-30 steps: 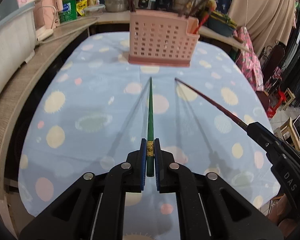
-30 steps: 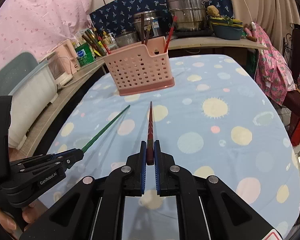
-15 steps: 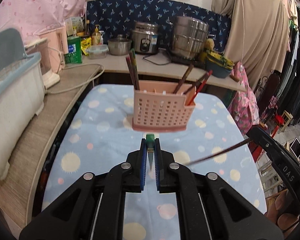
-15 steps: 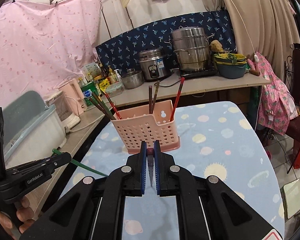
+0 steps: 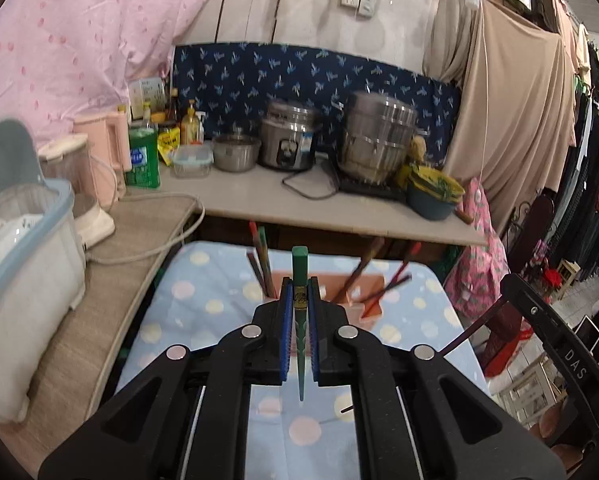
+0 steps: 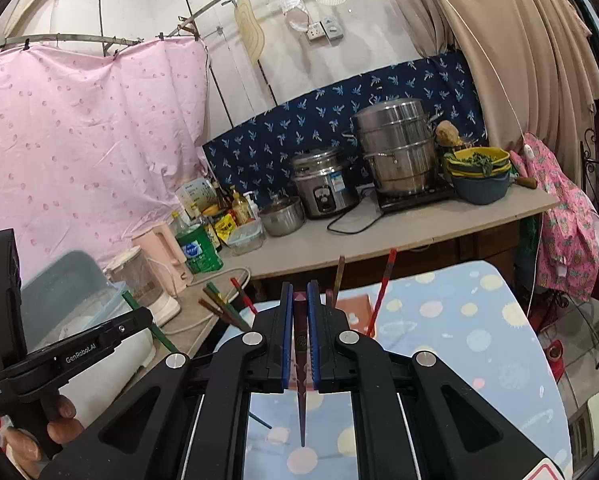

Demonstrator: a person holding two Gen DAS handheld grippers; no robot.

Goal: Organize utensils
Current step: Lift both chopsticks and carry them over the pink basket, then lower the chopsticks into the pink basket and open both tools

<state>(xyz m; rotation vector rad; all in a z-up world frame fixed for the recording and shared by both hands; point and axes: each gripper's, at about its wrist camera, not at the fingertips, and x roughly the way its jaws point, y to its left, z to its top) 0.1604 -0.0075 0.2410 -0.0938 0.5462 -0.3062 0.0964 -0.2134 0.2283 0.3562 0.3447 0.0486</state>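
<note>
The left gripper is clamped tight on a green chopstick, pinched near its thick end; the blunt top sticks up past the blue pads and the thin tip hangs down toward the camera, above the table. The right gripper is likewise closed hard on a dark red chopstick, held the same way, tip down. Each stick stands roughly upright in its jaws, clear of the cloth.

Just beyond both grippers sits the pink holder on the dotted blue tablecloth, mostly hidden behind the fingers. Several chopsticks already lean in it, some on the left side and some on the right. Which compartment each belongs to I cannot tell.

Behind the table runs a counter with a rice cooker and a steamer pot.

By my reading the task is well along: several sticks are stowed, no loose ones show on the visible cloth, and these two are lifted and turned for insertion. What seems left is lowering both tips into the holder and letting go.
</note>
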